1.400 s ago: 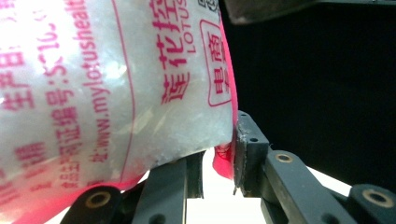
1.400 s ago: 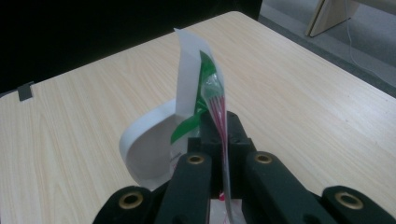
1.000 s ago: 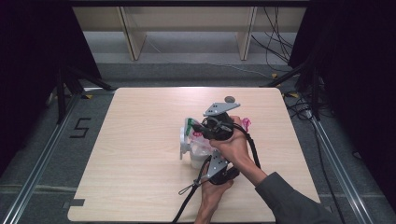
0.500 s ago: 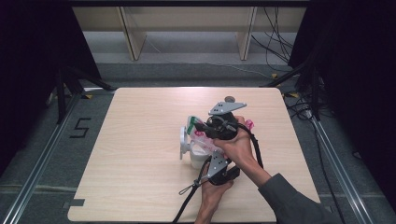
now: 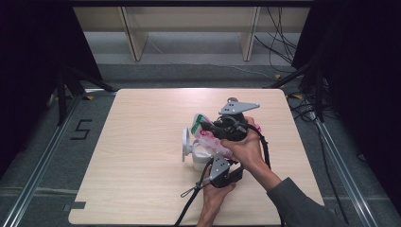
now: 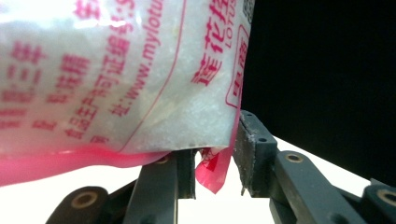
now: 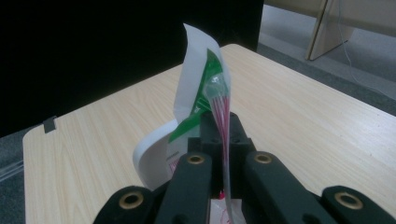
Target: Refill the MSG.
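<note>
**Right tool clamped on the bag's top edge, left tool loosening at its bottom corner**

I have both tools on one bag (image 5: 213, 139), a clear plastic packet of white granules with pink print and a green and white top. It sits between the two tools, above the middle of the counter (image 5: 142, 142), tilted over a white cup (image 5: 201, 158) that stands just below it.

My right tool (image 7: 223, 130) has its jaws pressed together on the bag's flat top edge. In the right gripper view the thin pink-lined film runs straight up between the two black jaws, and the green and white flap rises just beyond their tips. In the high view this tool (image 5: 215, 127) sits at the far end of the bag, its grey three-cornered plate uppermost.

My left tool (image 6: 215, 156) is at the bag's lower end. Its jaws have just been opening and now stand partly apart. In the left gripper view a pink corner of the bag hangs in the gap between them. The right-hand pad sits against the bag's edge, while the left-hand one stands just clear of the pink corner, so I read no firm grip there. The bulk of the bag lies above and to the left of these jaws. In the high view this tool (image 5: 220, 163) sits on the near side of the cup, directly under the bag.
</note>
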